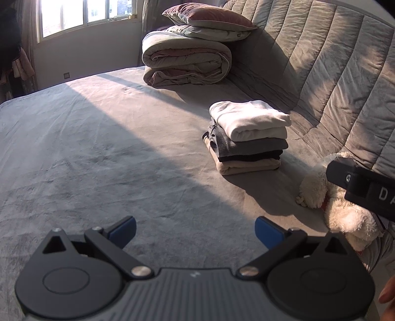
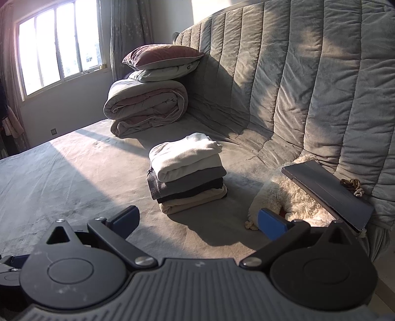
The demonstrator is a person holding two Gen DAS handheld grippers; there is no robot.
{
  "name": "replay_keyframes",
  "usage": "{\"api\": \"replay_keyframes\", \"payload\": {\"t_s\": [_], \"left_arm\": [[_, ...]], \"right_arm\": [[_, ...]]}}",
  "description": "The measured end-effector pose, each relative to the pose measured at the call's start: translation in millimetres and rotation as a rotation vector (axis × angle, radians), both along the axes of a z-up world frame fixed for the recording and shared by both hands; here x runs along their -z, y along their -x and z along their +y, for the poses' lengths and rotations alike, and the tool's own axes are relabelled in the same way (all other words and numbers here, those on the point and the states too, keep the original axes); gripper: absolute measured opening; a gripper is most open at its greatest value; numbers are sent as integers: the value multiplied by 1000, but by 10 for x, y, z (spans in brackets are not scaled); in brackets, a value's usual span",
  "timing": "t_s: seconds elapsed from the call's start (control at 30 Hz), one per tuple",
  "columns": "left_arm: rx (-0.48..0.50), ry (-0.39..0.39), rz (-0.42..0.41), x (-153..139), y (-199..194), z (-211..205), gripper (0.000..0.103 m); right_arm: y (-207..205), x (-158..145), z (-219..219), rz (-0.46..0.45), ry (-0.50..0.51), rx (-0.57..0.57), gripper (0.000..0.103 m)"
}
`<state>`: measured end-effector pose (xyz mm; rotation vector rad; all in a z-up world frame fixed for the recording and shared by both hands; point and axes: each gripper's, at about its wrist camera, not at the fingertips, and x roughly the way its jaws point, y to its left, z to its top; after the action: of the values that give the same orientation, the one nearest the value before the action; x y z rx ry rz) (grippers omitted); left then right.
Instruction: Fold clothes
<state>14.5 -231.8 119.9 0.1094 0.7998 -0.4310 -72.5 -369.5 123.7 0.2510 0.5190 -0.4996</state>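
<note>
A neat stack of folded clothes (image 1: pixel 246 138) (image 2: pixel 187 172) rests on the grey bed sheet (image 1: pixel 98 148) (image 2: pixel 61 177), white garment on top, then grey, black and beige. My left gripper (image 1: pixel 195 230) hangs open over bare sheet, well short and left of the stack, nothing between its blue pads. My right gripper (image 2: pixel 197 222) is also open and holds nothing, with the stack just beyond its fingers. Part of the right gripper's black body (image 1: pixel 363 190) shows at the right edge of the left wrist view.
A rolled duvet (image 1: pixel 185 64) (image 2: pixel 145 111) with two pillows (image 1: pixel 209 19) (image 2: pixel 163 59) sits at the back against the quilted headboard (image 1: pixel 333 61) (image 2: pixel 296 86). A white plush toy (image 1: pixel 340 205) (image 2: pixel 284 197) lies at the right, under a dark tablet (image 2: pixel 328 190). A window (image 2: pixel 59 42) is at the far left.
</note>
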Motion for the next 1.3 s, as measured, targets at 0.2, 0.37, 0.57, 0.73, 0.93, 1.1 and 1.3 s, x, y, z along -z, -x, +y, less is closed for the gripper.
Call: {"api": "replay_keyframes", "payload": {"t_s": [0.2,0.37,0.57,0.73,0.93,1.1,1.3], "left_arm": [[-1,2,-5,-30,31,27,102],[0,-3,-7,-46,51,37,102],[5,-4,-13,-68,71,36,102],[8,-9,-17,-78,101,24,102],[4,-9,-17,-82,100,35,102],[-8,-8,-20,-92,105,88,102],[-33,-16,-28,-113,114,248,102]], "right_arm": [[20,-22,23,-2,-2,-2,103],[40,-47,51,-9,-1,-2,103],[48,-52,73,-8,-1,-7,103],[57,-56,86,-8,-2,-9,103],[68,-53,86,-7,-6,-5,103],[58,-57,132,-8,-3,-16,103],[32,-77,271,-12,7,-34,103]]}}
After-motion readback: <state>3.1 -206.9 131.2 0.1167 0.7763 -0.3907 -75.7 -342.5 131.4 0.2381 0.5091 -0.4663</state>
